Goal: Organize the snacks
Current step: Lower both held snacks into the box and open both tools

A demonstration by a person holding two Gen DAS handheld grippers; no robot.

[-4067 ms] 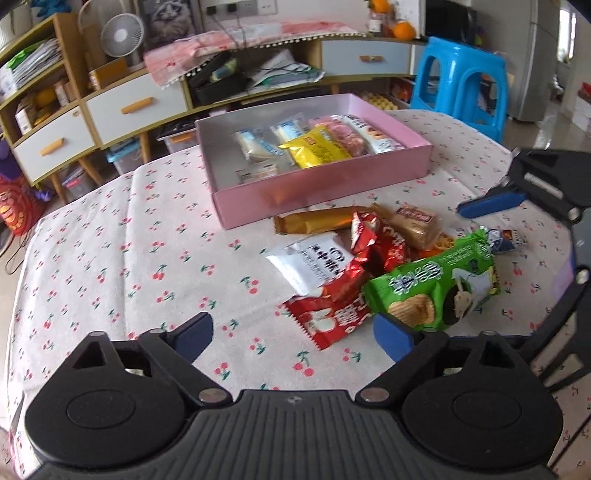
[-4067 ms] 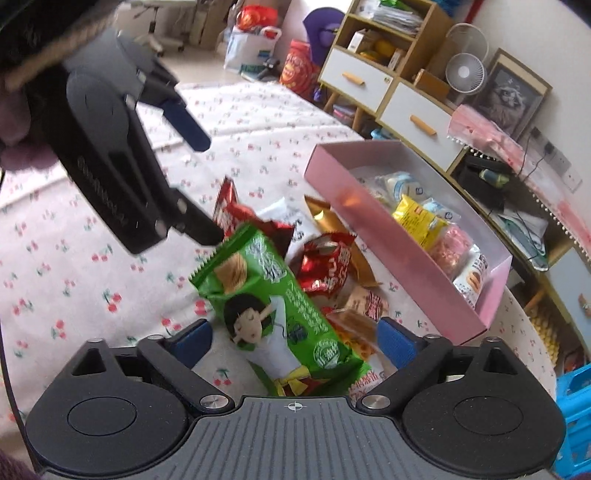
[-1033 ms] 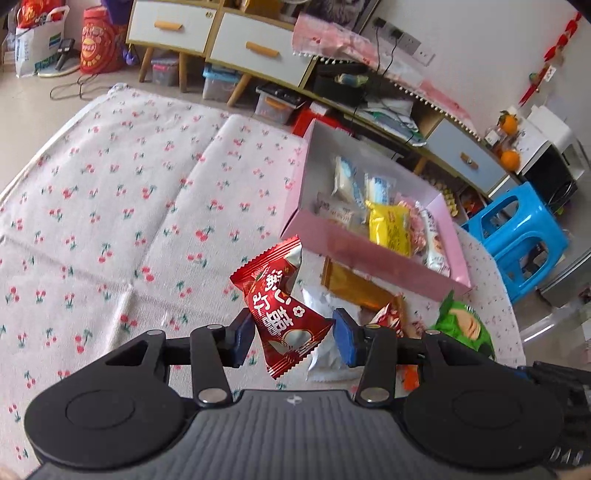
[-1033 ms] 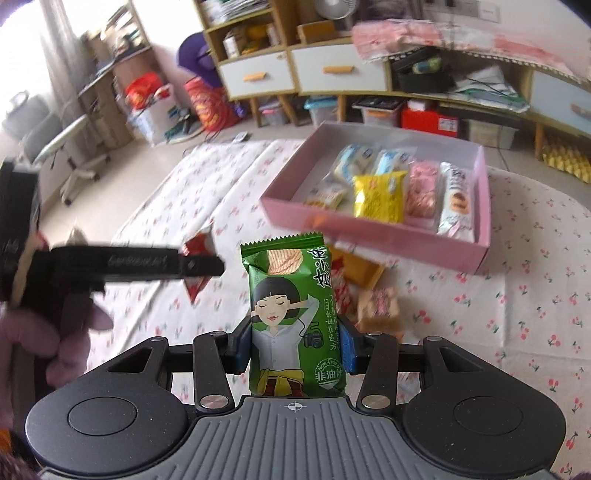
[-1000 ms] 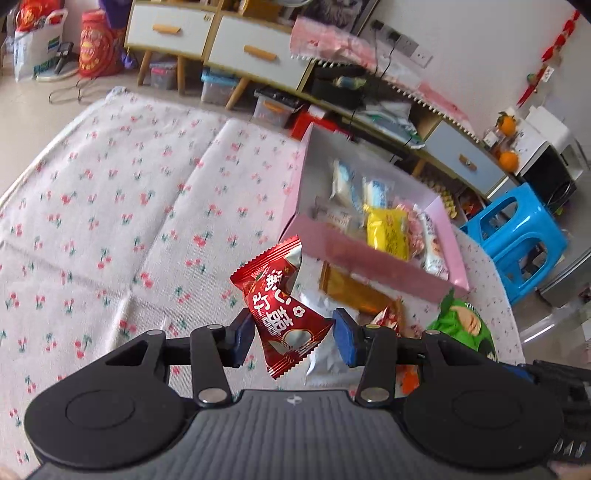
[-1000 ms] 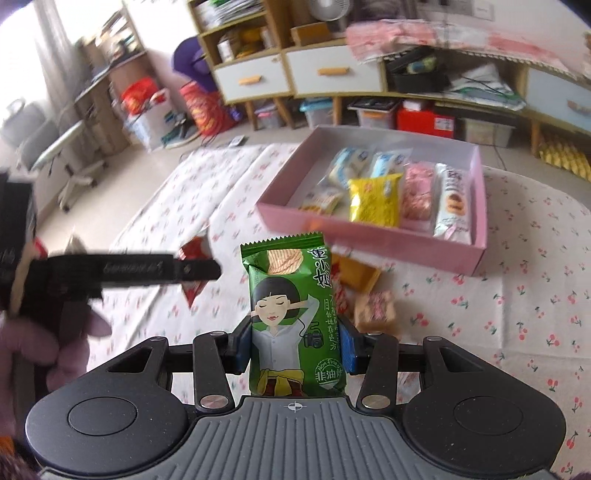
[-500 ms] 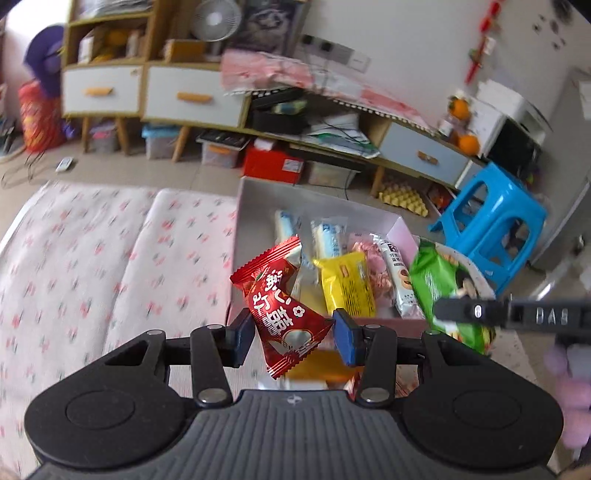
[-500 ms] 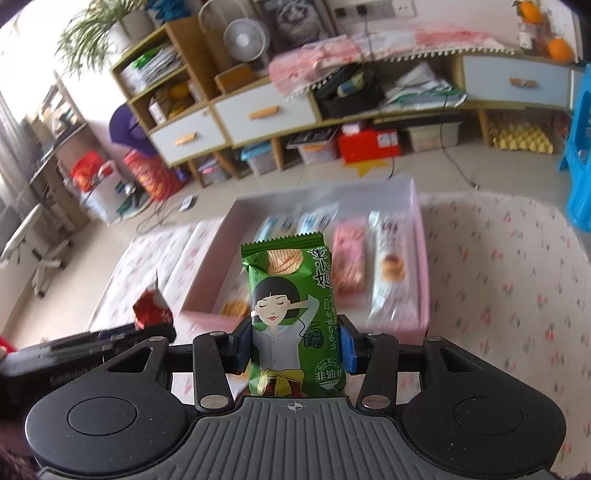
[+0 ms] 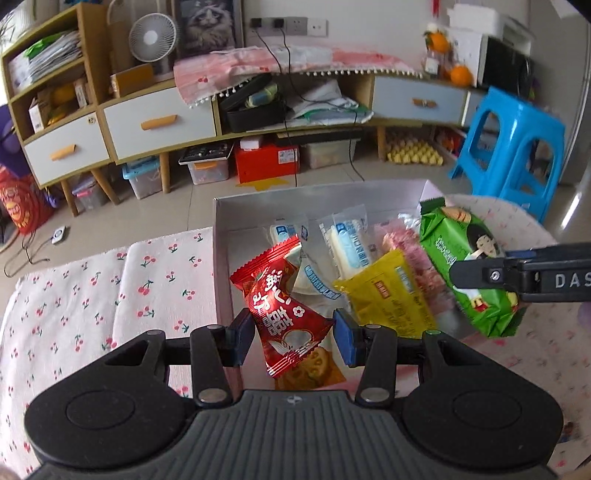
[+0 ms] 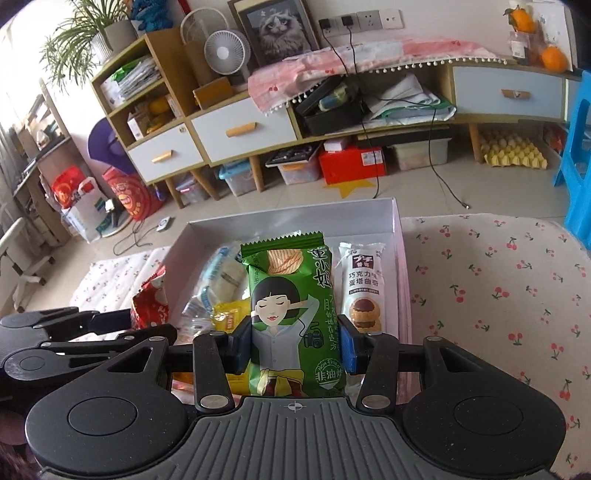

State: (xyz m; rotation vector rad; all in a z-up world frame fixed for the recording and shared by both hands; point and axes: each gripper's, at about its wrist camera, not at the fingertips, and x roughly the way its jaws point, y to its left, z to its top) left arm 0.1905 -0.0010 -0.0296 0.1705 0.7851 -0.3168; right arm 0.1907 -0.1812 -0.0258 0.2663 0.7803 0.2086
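Blue stool (image 9: pixel 513 147) at right on floor, fan (image 9: pixel 149 38) & cat pic (image 9: pixel 207 26) atop wood cabinet (image 9: pixel 155 122); red box (image 9: pixel 266 162) underneath, oranges (image 9: pixel 460 75) far right.

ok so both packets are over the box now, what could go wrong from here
The red packet hangs tilted in the left gripper, near the pink box's left wall, so it might land on the rim or outside. The green packet in the right gripper would drop on snacks already lying there, like the yellow packet, and pile up.
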